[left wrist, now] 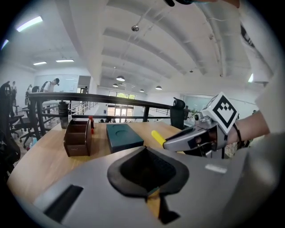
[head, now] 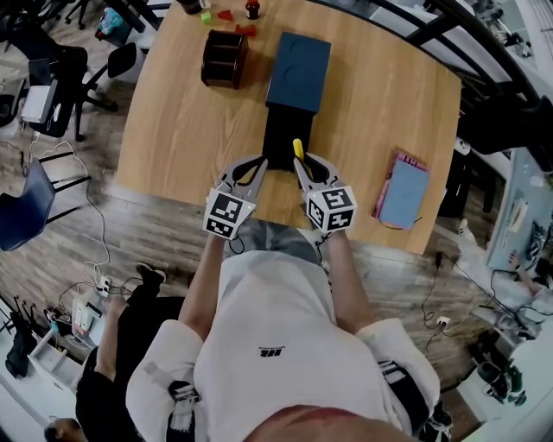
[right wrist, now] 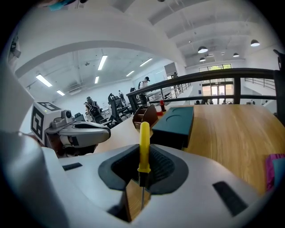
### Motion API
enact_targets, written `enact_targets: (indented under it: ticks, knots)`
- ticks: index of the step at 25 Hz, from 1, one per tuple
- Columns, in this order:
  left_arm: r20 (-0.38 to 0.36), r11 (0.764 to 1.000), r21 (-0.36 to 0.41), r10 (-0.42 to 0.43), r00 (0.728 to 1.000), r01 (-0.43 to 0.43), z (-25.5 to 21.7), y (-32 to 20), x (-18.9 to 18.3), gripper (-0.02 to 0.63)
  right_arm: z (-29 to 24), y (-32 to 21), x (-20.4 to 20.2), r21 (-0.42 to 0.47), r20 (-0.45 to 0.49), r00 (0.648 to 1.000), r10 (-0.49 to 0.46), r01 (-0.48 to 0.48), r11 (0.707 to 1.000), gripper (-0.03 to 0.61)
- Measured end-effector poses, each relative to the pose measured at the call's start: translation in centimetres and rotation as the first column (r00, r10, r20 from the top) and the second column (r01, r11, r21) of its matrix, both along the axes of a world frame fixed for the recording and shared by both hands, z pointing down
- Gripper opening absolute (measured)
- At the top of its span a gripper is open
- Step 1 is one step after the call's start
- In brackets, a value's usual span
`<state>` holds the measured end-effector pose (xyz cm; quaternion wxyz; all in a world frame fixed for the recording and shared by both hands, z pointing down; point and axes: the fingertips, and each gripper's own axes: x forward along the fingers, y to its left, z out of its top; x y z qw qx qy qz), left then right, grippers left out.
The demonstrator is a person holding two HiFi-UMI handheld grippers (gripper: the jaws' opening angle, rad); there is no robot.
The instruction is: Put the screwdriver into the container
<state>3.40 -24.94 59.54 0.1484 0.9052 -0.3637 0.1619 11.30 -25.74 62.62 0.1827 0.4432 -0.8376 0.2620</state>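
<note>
In the head view only the yellow handle of the screwdriver (head: 298, 148) shows, its shaft hidden between the jaws of the right gripper (head: 304, 166). The small red and green things (head: 225, 15) at the far edge of the table (head: 173, 129) are too small to name, and a dark thing (head: 192, 4) beside them is cut off by the picture's top. In the right gripper view the pink notebook (right wrist: 277, 171) is cut by the right edge.

The tabletop (head: 173, 129) is pale matt wood with faint grain. The screwdriver (right wrist: 144, 142) has a smooth yellow plastic handle and a thin bare metal shaft. The right hand-held gripper (right wrist: 141, 183) and the left hand-held gripper (left wrist: 149, 193) have smooth grey plastic shells and black ribbed, rubbery pads (right wrist: 167, 169). The teal box (head: 299, 71) looks matt.
</note>
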Motion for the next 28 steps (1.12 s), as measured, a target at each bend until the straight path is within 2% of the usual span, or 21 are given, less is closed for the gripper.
enact_targets:
  ticks: [8, 28]
  knots:
    - [-0.004, 0.998, -0.044, 0.044, 0.999, -0.044, 1.9, -2.5, -0.7, 0.012, 2.4, -2.2, -1.1, -0.063, -0.05, 0.999, 0.014, -0.017, 0.998, 0.058]
    - [-0.005, 0.989, -0.118, 0.088, 0.996, -0.088, 5.0, -5.6, -1.2, 0.012, 6.8, -6.2, -3.0, -0.173, -0.12, 0.993, -0.015, -0.006, 0.985, 0.06]
